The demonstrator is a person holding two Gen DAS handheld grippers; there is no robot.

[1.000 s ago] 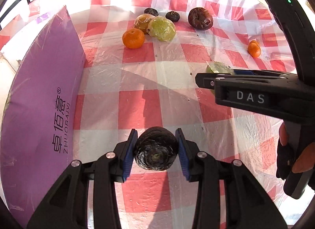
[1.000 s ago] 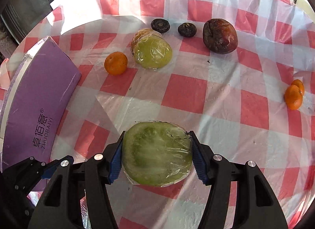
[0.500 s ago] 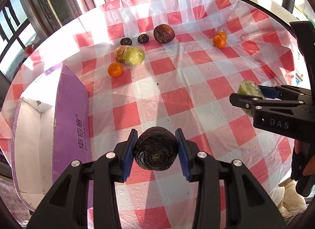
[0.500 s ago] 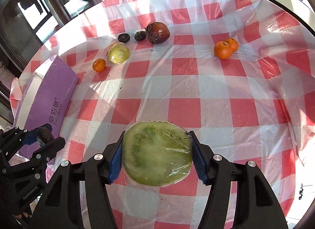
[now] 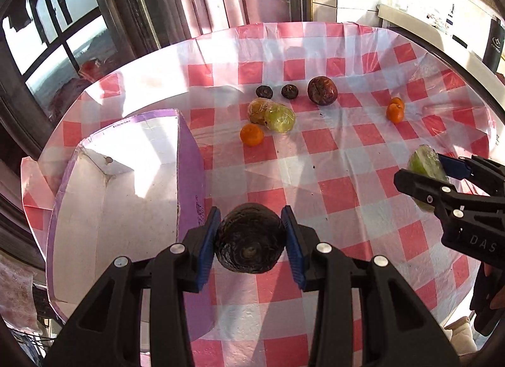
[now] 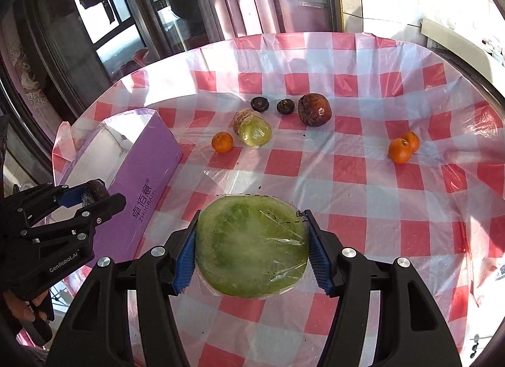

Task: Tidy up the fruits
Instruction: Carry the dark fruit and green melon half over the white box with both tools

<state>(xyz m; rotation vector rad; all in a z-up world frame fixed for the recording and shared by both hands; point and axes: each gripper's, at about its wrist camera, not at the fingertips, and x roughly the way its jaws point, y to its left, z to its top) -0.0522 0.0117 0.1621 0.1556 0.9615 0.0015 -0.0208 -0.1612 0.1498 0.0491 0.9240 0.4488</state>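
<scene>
A dark wrinkled fruit (image 5: pixel 249 240) is pinched between the jaws of the left gripper (image 5: pixel 251 240), held above the table (image 5: pixel 347 158) just beside the open purple box (image 5: pixel 189 158). A green film-wrapped fruit (image 6: pixel 251 245) is clamped in the jaws of the right gripper (image 6: pixel 251 247), over the checked cloth. Slipping is the likely risk: the film is smooth, so the wrapped fruit could slide out if tilted. The dark fruit could be dropped outside the box if released short of its wall.

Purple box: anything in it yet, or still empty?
Empty as far as visible: the purple box shows only bare white inner walls and floor. The near corner is hidden behind the left claw.
</scene>
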